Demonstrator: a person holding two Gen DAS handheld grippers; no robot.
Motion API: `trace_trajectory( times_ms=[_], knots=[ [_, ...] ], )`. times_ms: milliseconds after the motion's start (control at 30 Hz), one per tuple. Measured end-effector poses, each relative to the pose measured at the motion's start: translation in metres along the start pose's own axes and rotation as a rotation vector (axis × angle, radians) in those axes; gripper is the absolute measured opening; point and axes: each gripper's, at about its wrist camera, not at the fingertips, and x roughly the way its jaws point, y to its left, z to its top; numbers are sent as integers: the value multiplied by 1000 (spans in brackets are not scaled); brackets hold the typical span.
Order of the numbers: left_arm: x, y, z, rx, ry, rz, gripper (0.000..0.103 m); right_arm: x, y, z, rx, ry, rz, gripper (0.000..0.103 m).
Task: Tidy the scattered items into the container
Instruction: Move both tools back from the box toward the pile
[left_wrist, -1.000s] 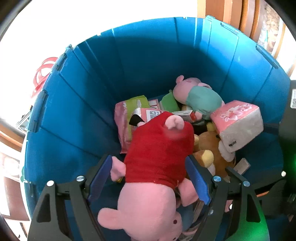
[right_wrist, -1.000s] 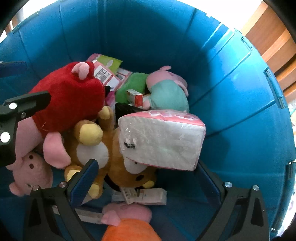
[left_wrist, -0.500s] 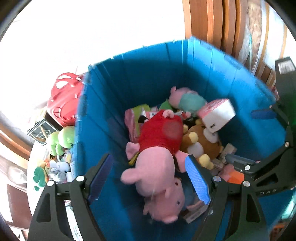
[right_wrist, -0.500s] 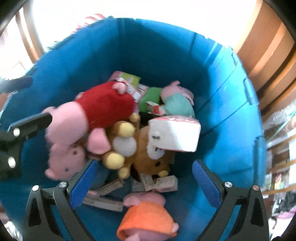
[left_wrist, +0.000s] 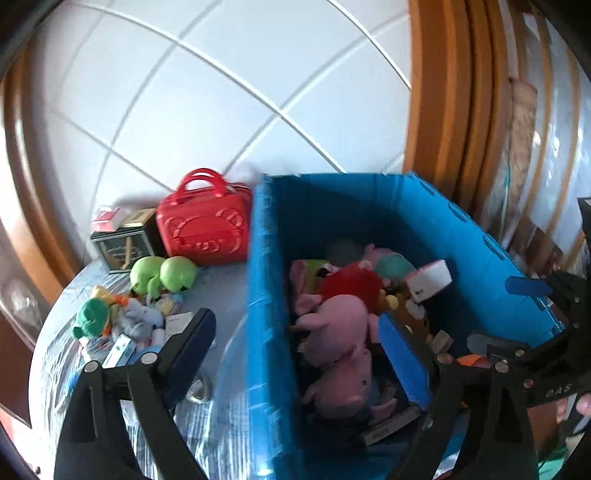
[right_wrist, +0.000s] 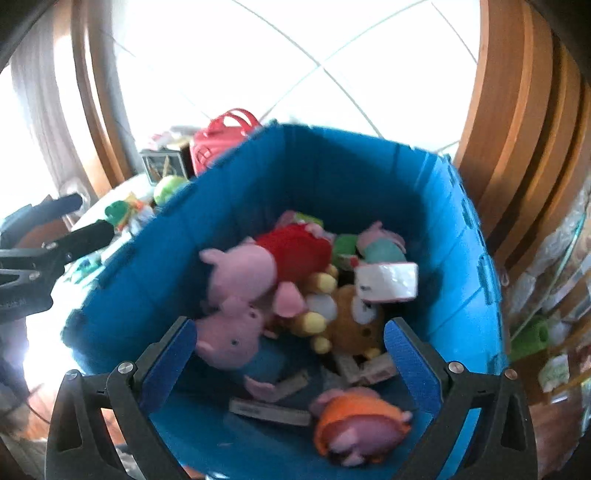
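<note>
Both tools hang above the blue container with nothing between their pads.

Left wrist view: the left tool (left_wrist: 295, 343) stands wide, its jaws having just been opening, and they are empty. Its left pad sits over the table (left_wrist: 229, 284) at lower left of the frame, its right pad over the inside of the blue container (left_wrist: 269, 295), which fills the lower middle and right. Inside lies the pink pig plush in a red dress (left_wrist: 343, 306), with a white and pink tissue pack (left_wrist: 430, 278) to its right. On the table left of the container lie scattered items: a green plush (left_wrist: 162, 275), a smaller green toy (left_wrist: 90, 321) and small boxes (left_wrist: 122, 349). A red handbag (left_wrist: 203, 230) stands beyond them, touching the container's wall. The right tool shows at the right edge.

Right wrist view: the right tool (right_wrist: 290, 354) is also spread wide and empty, low in the frame over the container (right_wrist: 184, 240). The pig (right_wrist: 269, 266) lies at centre, the tissue pack (right_wrist: 388, 280) to its right on a brown bear plush (right_wrist: 351, 317), and an orange-dressed plush (right_wrist: 358, 421) at the bottom. The picture is blurred.
</note>
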Motion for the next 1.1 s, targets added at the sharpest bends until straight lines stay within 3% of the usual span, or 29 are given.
trace_trajectory(
  times_ms=[167,333,467,767,933,1000,1100],
  knots=[
    [-27,56,-25,-26,-49,36,90,-12,68,2,-15,-77,-11,103],
    [-54,141,-57,-66,-87,62,90,-20,138,11,26,-164,-7,103],
    [-80,217,-87,-99,-156,140,90,-12,196,19,49,-186,13,103],
    [-89,356,-135,-151,-88,193,90,31,306,33,89,-138,86,103],
    [-83,403,-157,-229,-86,264,90,66,335,38,53,-80,96,103],
    [-75,420,-163,-276,-52,338,90,82,340,37,40,-57,111,103],
    [-65,439,-172,-316,-11,370,90,109,341,37,36,-29,149,103]
  ],
)
